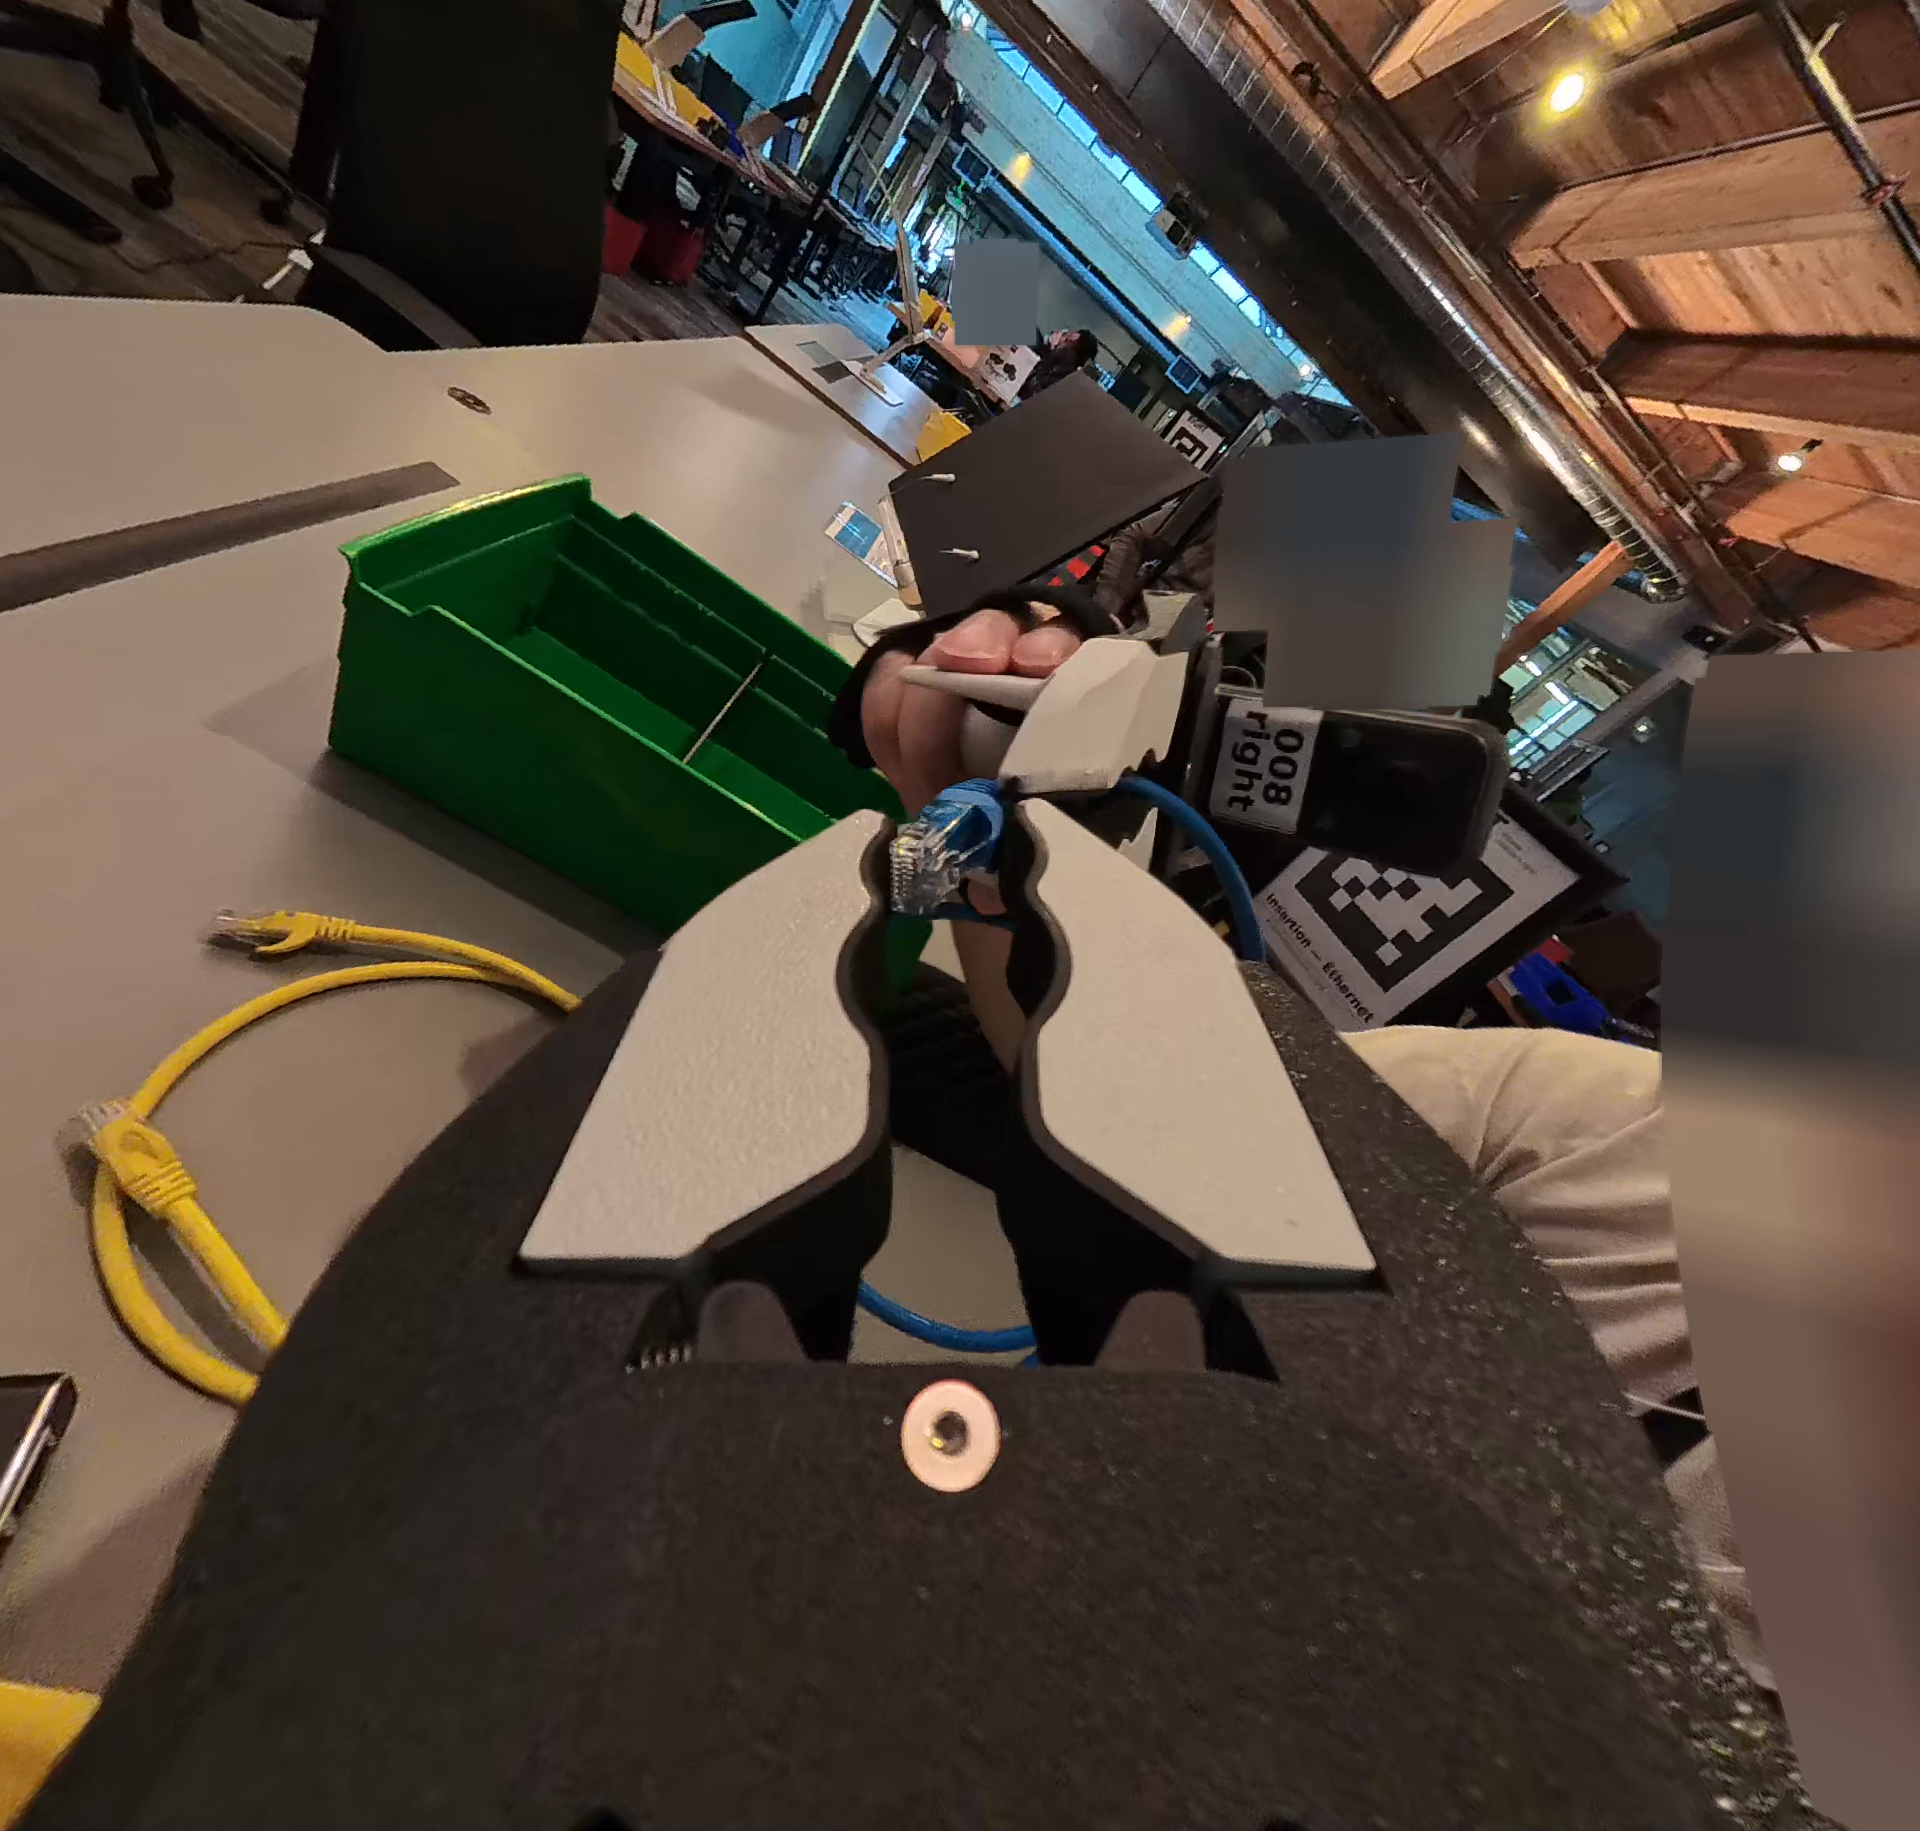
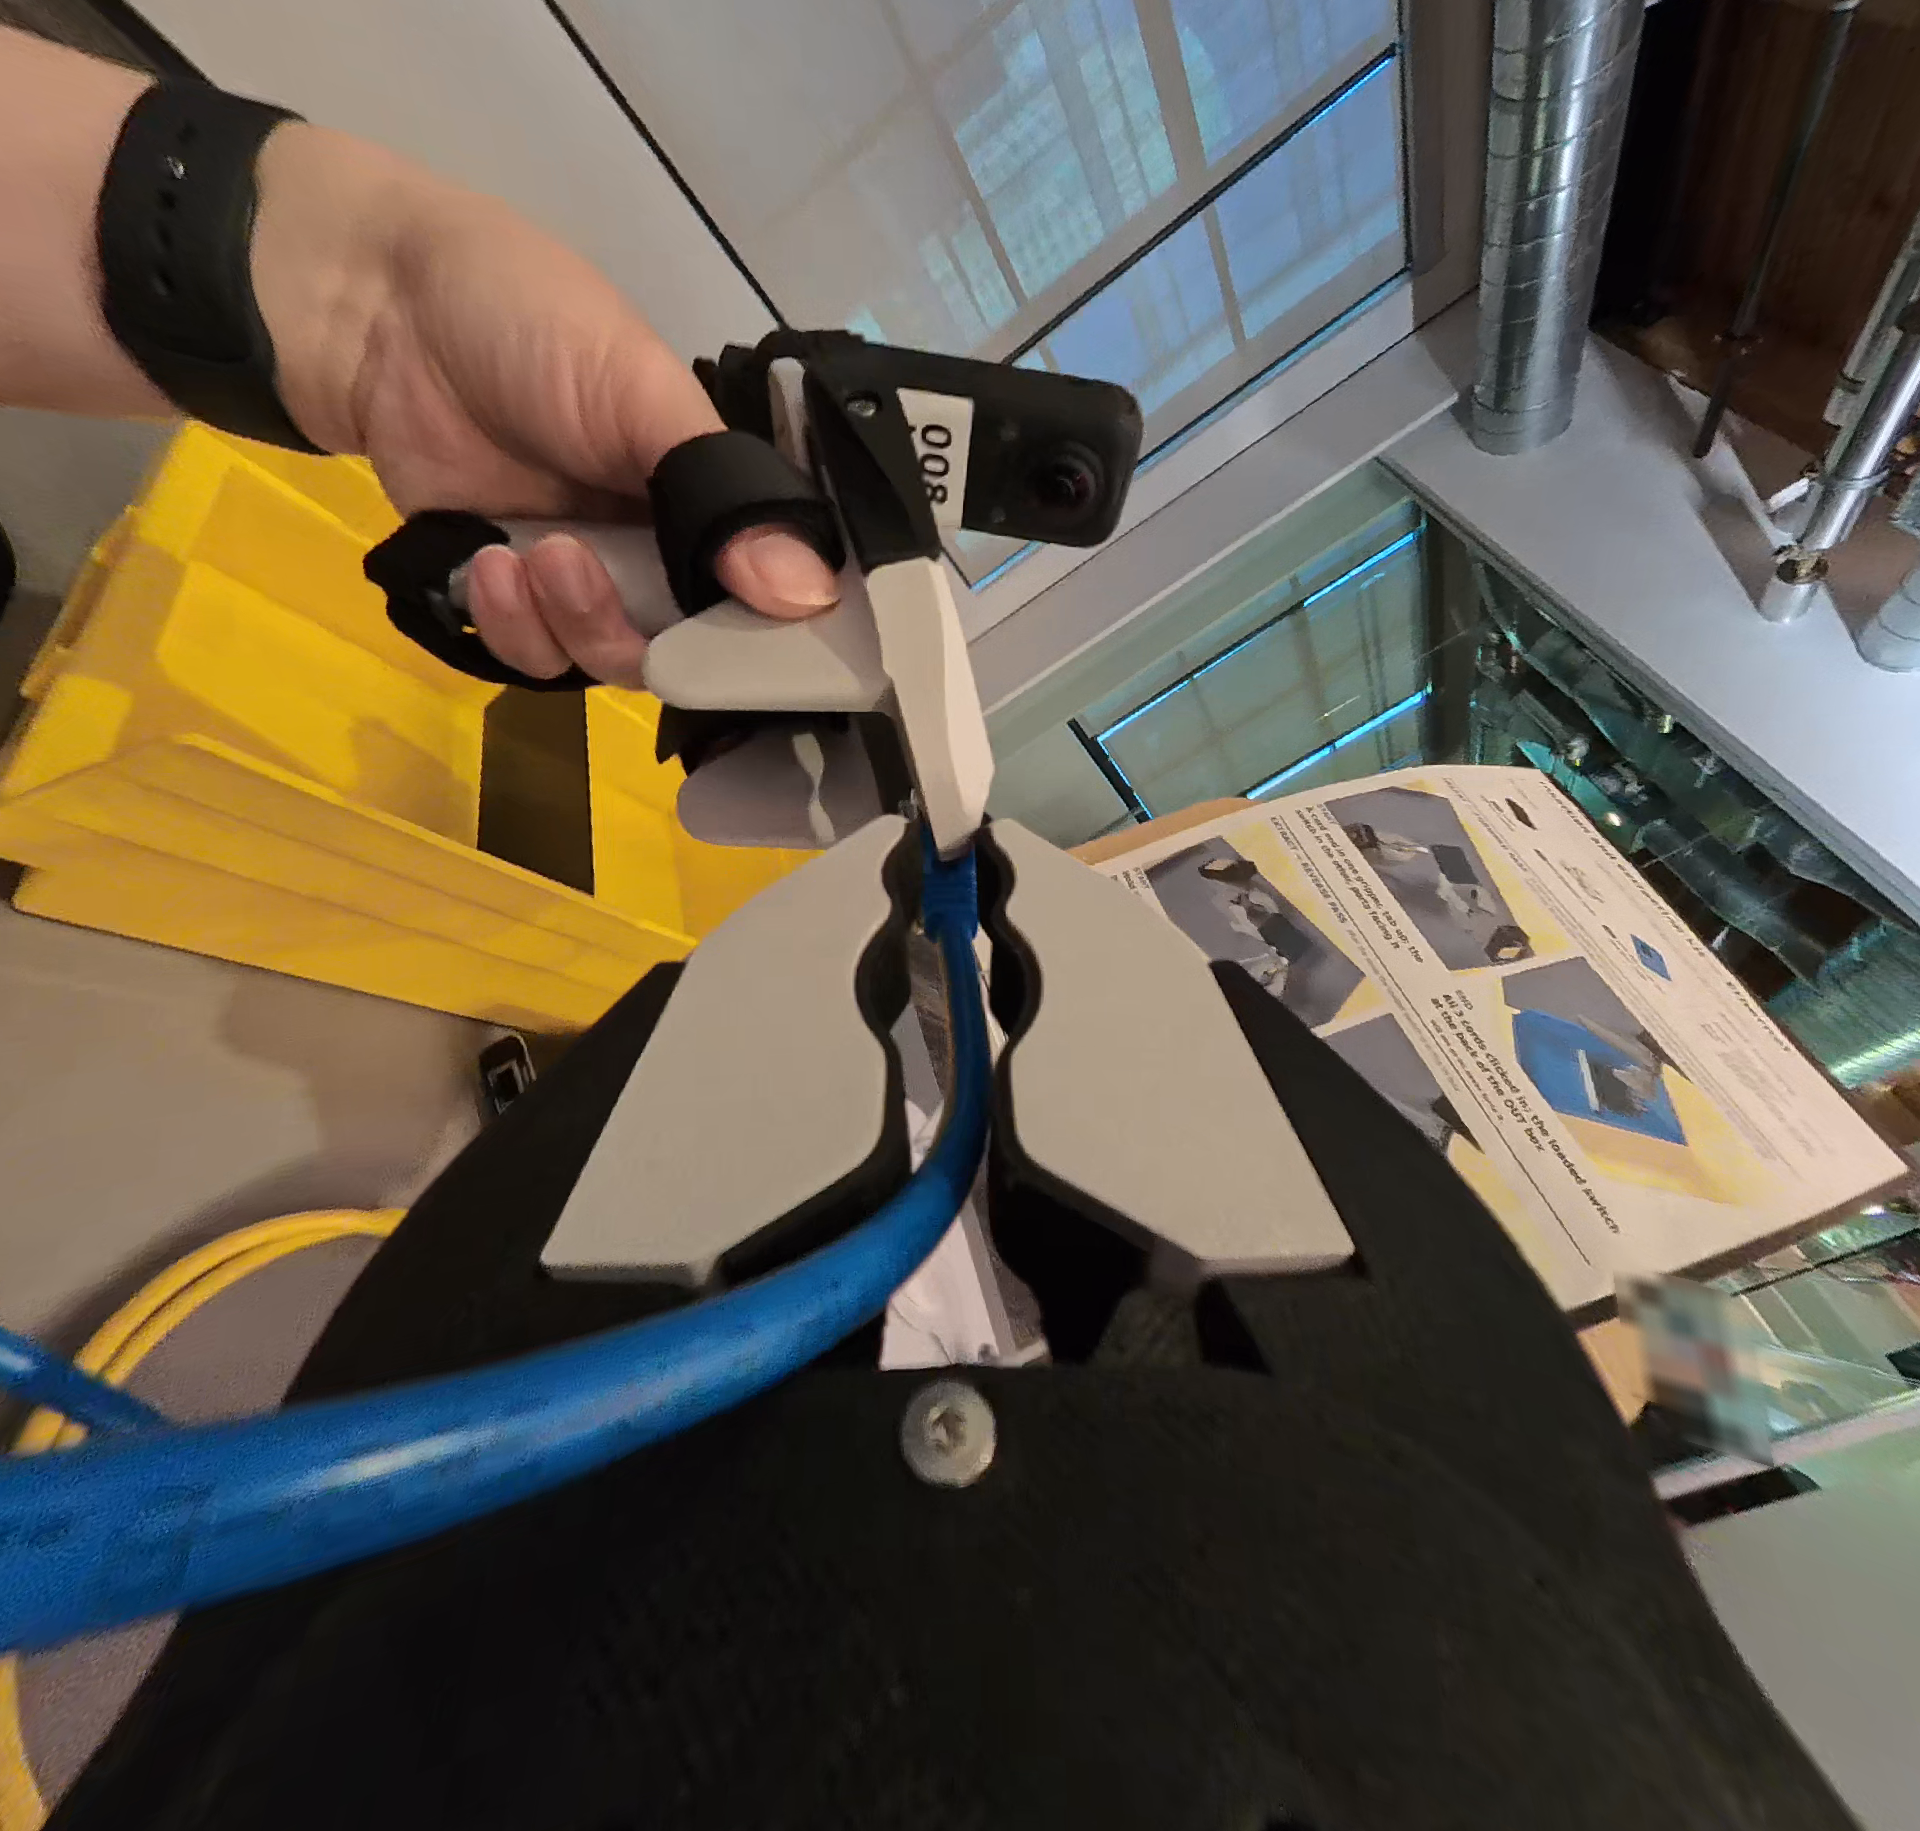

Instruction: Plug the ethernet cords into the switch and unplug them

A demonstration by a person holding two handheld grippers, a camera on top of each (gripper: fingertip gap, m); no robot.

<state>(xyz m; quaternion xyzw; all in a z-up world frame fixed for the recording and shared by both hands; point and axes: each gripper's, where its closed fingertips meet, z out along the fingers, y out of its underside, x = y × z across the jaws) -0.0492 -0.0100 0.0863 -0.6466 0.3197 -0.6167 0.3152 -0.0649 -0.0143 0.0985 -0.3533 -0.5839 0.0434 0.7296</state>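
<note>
Our left tool (image 1: 940, 872) pinches the blue cord's plug (image 1: 935, 851) at its tips; our right tool (image 2: 951, 882) clamps that cord (image 2: 961, 1012) just behind it. At 9 o'clock a yellow cord (image 1: 208, 1137) lies on the table (image 1: 156, 690), green bin (image 1: 582, 680) at 11.

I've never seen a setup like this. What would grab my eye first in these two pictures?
Probably the blue cord, lifted off the table with both hand-held tools meeting at its plug: the left claw pinches the clear plug end, and the right claw closes on the cord just behind it. Next, the bright green bin on the grey table, with a yellow cord looped in front.
</note>
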